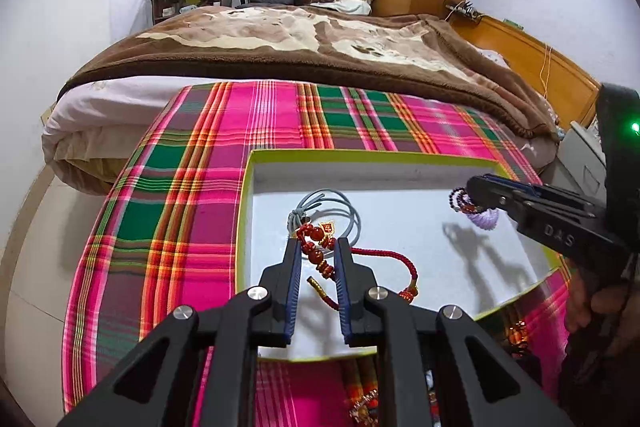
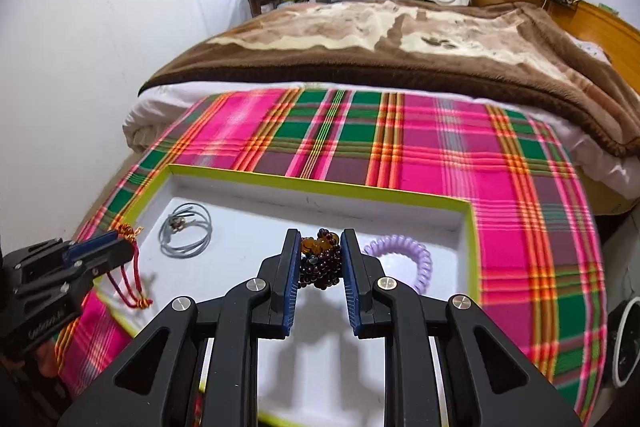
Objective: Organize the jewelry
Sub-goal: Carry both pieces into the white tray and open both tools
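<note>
The left gripper is clamping a red beaded bracelet over the white tray, cord ends dangling downward; the right gripper is pinching a bunched dark garnet bead bracelet beside a lilac coil band.

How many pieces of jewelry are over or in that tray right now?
4: grey cord loop and lilac coil lying inside tray; red beaded cord and dark bead bracelet gripped above. More may be hidden.

left tool clamped, right tool clamped
</note>
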`<state>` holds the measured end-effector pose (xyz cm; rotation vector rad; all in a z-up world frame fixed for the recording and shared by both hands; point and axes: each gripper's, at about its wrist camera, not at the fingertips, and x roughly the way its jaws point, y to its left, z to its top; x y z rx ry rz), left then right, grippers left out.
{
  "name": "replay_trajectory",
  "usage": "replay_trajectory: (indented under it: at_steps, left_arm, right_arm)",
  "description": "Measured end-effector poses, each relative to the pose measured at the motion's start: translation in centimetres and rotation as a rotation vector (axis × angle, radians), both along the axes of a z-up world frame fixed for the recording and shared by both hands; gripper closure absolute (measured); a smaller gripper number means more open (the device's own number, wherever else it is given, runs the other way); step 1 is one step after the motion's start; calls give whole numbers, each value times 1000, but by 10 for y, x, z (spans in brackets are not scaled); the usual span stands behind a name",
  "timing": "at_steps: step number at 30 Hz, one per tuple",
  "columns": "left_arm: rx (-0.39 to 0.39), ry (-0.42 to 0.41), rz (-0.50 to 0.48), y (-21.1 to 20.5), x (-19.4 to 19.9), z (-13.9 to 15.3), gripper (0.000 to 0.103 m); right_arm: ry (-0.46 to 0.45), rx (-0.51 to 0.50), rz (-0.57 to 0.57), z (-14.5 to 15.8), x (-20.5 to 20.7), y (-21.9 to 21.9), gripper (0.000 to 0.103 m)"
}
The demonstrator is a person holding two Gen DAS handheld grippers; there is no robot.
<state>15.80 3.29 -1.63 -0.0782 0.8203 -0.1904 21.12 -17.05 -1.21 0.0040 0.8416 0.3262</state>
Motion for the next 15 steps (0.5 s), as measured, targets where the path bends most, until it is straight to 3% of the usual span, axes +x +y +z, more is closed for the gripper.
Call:
replay_trajectory:
  at_steps: [15]
  left_arm:
    - [13,64,6,-1,16,-19,85]
  right_arm:
    - [81,-48,36,-20,31,20,82]
